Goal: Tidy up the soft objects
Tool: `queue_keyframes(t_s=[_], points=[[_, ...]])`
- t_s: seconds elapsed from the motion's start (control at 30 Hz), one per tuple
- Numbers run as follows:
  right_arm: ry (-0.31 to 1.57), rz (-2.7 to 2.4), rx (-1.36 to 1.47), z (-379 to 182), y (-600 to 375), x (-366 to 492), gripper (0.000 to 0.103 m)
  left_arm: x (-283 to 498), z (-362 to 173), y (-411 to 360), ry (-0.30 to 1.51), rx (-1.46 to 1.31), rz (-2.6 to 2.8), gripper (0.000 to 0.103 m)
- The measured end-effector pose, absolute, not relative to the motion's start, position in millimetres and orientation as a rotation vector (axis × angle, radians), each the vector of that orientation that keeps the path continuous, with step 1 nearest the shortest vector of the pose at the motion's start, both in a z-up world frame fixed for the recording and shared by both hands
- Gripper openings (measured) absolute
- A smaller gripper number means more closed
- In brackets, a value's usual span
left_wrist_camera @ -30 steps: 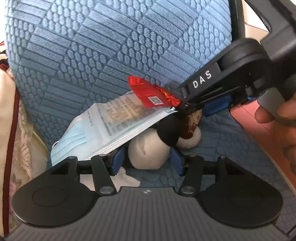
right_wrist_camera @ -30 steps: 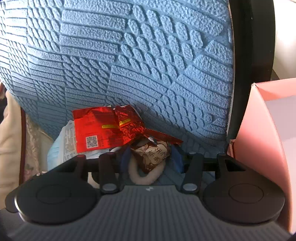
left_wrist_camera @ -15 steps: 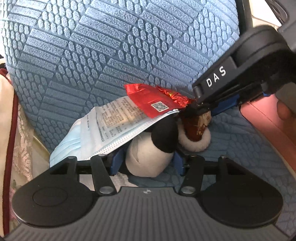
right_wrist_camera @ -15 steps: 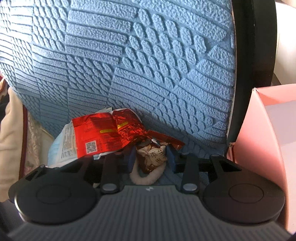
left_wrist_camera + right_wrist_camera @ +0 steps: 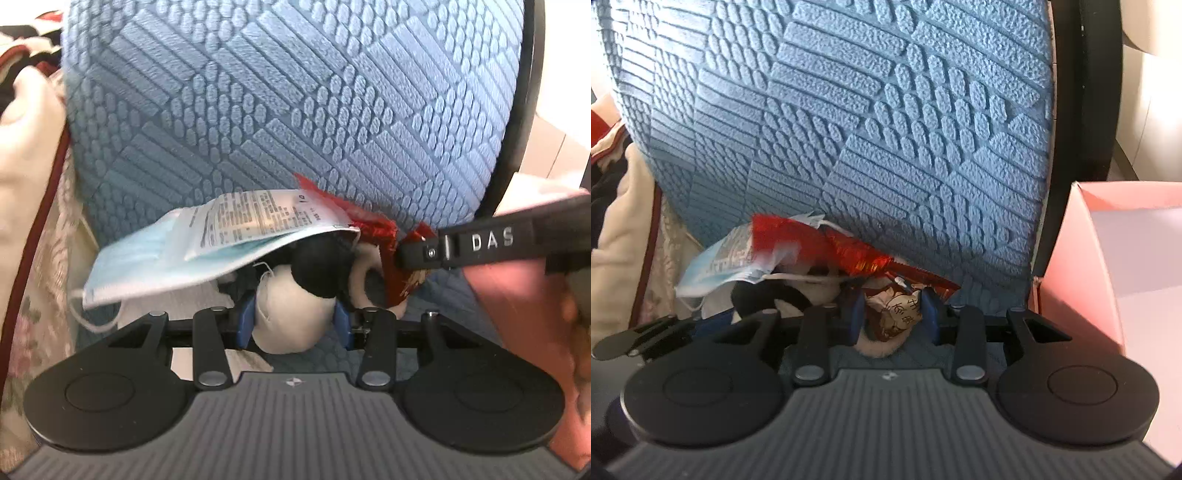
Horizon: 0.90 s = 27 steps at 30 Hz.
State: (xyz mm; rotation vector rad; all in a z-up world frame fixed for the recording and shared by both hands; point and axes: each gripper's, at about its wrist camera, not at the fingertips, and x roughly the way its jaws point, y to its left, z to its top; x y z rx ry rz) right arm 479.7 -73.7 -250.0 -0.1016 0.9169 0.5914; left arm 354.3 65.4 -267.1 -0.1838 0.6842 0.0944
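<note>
Pile: a heap of soft things lies on the blue quilted seat cushion point(image 5: 280, 110), against its upright back
Packet on top: a pale blue face mask in a clear printed wrapper point(image 5: 207, 251) lies across the heap, its loose end hanging off to the left
Plush toy: a white and black stuffed animal point(image 5: 295, 306) sits under that wrapper, its rounded white end nearest the left camera
Left gripper: the left gripper point(image 5: 293, 325) has its two blue pads on either side of the toy's white end; the jaws have just been closing and the pads now appear to press the plush, so it reads as a grip on the toy
Red wrapper: a crinkled red foil snack wrapper point(image 5: 812, 240) lies over the toy and mask, partly under the mask packet in the left view
Right gripper: the right gripper point(image 5: 892, 317) has also been narrowing; its blue pads flank a small brown and white printed snack packet point(image 5: 894, 314), seemingly touching it on both sides, so it likely holds the packet
Pink box: an open pink cardboard box point(image 5: 1082, 258) stands just beside the cushion on the right
Step in hand: both grips are being taken on the heap
Next move: probably lifting each item clear without dragging the mask and foil along, then carrying it to the pink box, if that is the destination
</note>
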Motion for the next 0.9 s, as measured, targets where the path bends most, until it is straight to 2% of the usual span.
queue_keyframes(t_s=[0.53, 0.9], points=[[0.894, 0.573, -0.112, -232.6, -90.6, 415.3, 0.037, 290.7, -251.9, 68.4, 0.656, -0.362, 0.12, 0.049], [0.87, 0.577, -0.115, -211.3, -83.6, 386.4, 0.037, 249.0, -247.6, 66.2, 0.63, -0.39, 0.172, 0.048]])
